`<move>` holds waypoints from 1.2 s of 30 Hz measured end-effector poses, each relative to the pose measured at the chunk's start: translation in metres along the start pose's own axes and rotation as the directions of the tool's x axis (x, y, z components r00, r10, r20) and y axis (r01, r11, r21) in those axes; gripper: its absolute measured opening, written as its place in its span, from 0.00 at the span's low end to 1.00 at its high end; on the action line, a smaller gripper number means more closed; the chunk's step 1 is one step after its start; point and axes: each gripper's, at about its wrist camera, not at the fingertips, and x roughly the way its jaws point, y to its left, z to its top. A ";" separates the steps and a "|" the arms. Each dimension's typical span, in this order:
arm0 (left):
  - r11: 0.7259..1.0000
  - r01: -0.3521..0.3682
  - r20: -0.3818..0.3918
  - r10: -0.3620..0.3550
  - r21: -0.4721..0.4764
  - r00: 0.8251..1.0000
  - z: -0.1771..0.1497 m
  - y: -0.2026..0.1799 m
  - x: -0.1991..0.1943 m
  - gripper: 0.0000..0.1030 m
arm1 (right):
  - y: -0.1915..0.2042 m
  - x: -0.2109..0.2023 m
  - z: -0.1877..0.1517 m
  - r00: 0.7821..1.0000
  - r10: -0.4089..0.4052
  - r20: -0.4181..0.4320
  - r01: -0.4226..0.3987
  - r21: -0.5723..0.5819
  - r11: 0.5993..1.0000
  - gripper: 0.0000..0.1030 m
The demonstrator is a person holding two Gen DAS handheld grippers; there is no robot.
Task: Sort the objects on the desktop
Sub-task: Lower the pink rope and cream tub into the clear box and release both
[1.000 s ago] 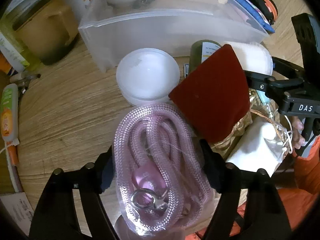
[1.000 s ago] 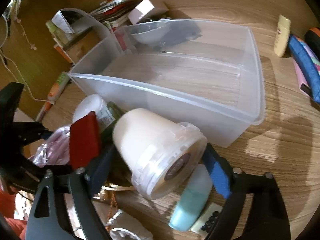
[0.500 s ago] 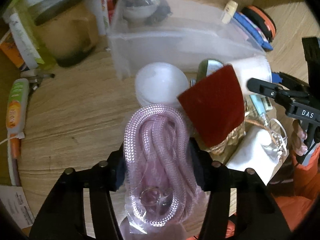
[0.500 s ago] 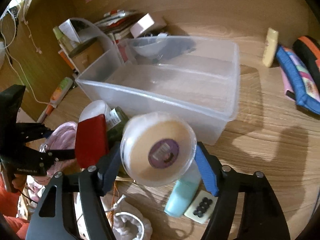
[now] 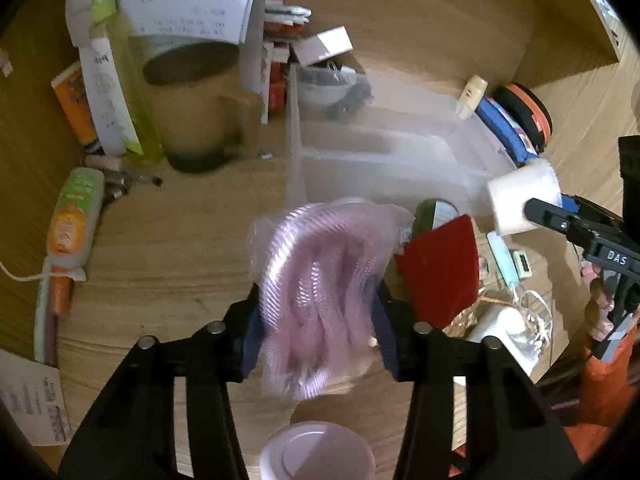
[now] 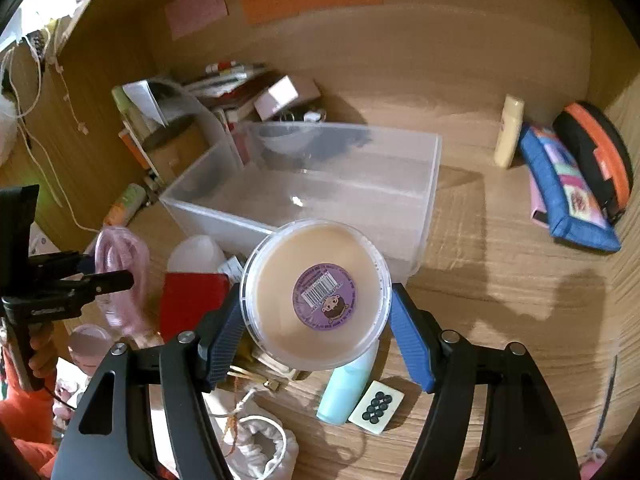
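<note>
Right wrist view: the right gripper (image 6: pixel 316 322) has its blue-padded fingers (image 6: pixel 412 344) closed on a round cream tub (image 6: pixel 316 294), held off the desk with its flat end, bearing a purple barcode sticker, facing the camera. Just under the tub lie a pale blue tube (image 6: pixel 348 388) and a small tile with black dots (image 6: pixel 375 406), touching each other, and a white drawstring pouch (image 6: pixel 256 444) lies nearer, left of them. Left of the tub sits a red box (image 6: pixel 192 300). Beyond the tub stands the clear plastic bin (image 6: pixel 424 208) on the wooden desk (image 6: pixel 500 300); a blue pencil case (image 6: pixel 568 196) and a black and orange case (image 6: pixel 596 148) lie well apart from it at the far right, with a yellow tube (image 6: pixel 509 130) between them and the bin.

Left wrist view: the left gripper (image 5: pixel 318 336) grips a bagged coil of pink rope (image 5: pixel 320 280) between narrow-set fingers, raised above the desk and blurred. A white round lid (image 5: pixel 316 456) sits below it at the frame's bottom edge. The red box (image 5: pixel 440 268) lies just right of the rope. Farther right the tub (image 5: pixel 520 196) shows side-on in the other gripper. The bin (image 5: pixel 384 156) lies beyond the rope, and a brown mug (image 5: pixel 192 116) stands to its left, near an orange and green tube (image 5: pixel 74 220) lying flat
</note>
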 end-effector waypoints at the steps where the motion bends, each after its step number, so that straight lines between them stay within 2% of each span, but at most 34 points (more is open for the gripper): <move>1: 1.000 0.000 0.006 0.000 -0.005 1.000 0.002 0.001 -0.002 0.24 | 0.001 -0.003 0.002 1.000 -0.001 0.009 0.001 -0.003 1.000 0.64; 3: 0.999 0.031 0.015 -0.030 -0.017 0.999 0.009 0.001 -0.004 0.14 | 0.002 -0.011 0.004 0.999 -0.009 0.031 0.009 -0.006 1.000 0.64; 4: 0.999 0.034 0.026 -0.033 -0.019 0.999 0.011 0.001 -0.005 0.14 | 0.002 -0.013 0.006 0.999 -0.012 0.039 0.012 -0.007 1.000 0.64; 7: 1.000 0.013 0.040 -0.013 0.001 0.999 0.013 -0.004 -0.005 0.14 | 0.004 -0.021 0.009 0.998 -0.015 0.063 0.017 -0.018 1.000 0.64; 11: 0.999 0.035 0.045 -0.035 -0.008 0.998 0.016 -0.003 -0.007 0.14 | 0.006 -0.028 0.014 0.996 -0.025 0.081 0.028 -0.030 0.999 0.63; 24: 0.999 0.037 0.193 -0.038 0.009 0.980 0.052 -0.014 -0.051 0.14 | 0.003 -0.048 0.039 0.984 -0.020 0.177 0.027 -0.035 0.999 0.63; 31: 0.998 0.051 0.225 -0.056 0.029 0.973 0.081 -0.022 -0.051 0.14 | 0.001 -0.047 0.058 0.977 -0.021 0.214 0.032 -0.044 0.999 0.63; 36: 0.999 0.032 0.235 -0.041 0.041 0.971 0.101 -0.026 -0.039 0.14 | 0.000 -0.032 0.068 0.980 -0.038 0.195 0.052 -0.064 0.997 0.63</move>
